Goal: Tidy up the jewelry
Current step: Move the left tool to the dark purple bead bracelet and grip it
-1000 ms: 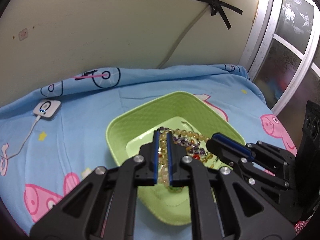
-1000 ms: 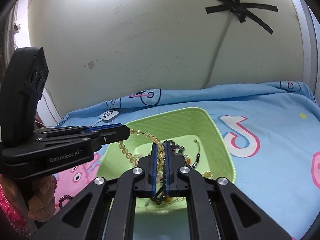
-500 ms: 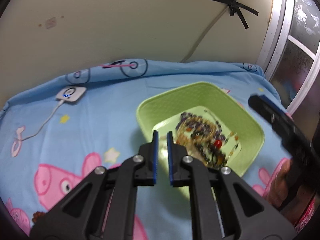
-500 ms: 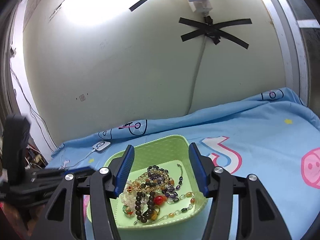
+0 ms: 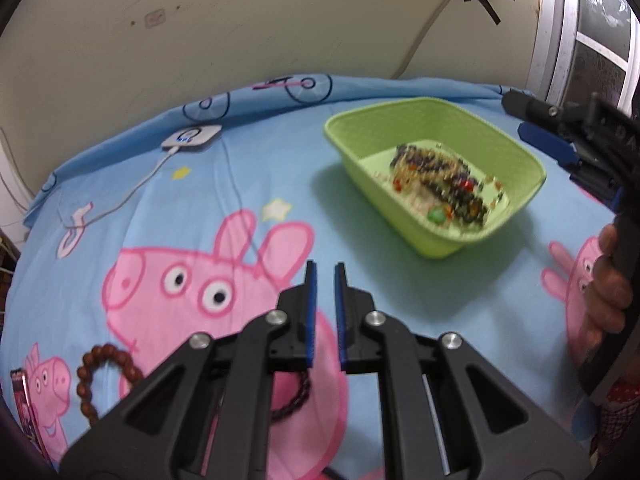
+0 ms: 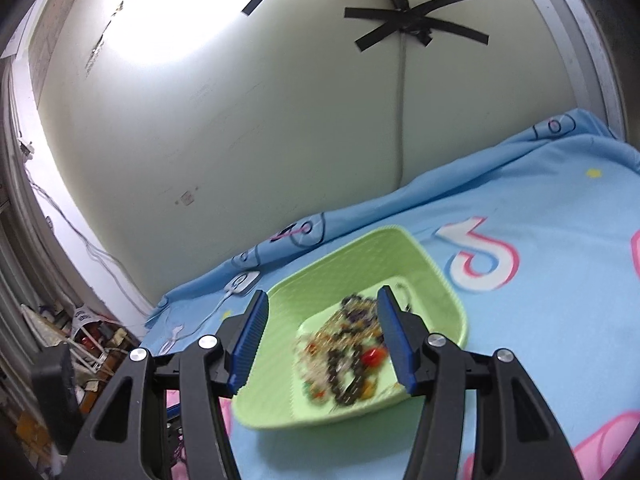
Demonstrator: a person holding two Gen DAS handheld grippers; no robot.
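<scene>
Between right fingers [image 6: 390, 332]: jewelry [image 6: 344, 348] (below).

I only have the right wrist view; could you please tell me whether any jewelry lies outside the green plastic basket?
Observer: Yes, a brown wooden bead bracelet lies on the blue cartoon bedsheet, well apart from the green plastic basket.
Operator: Thank you; is the left hand-held gripper holding anything?
Observer: No, it is shut and empty, above the pink pig print.
</scene>
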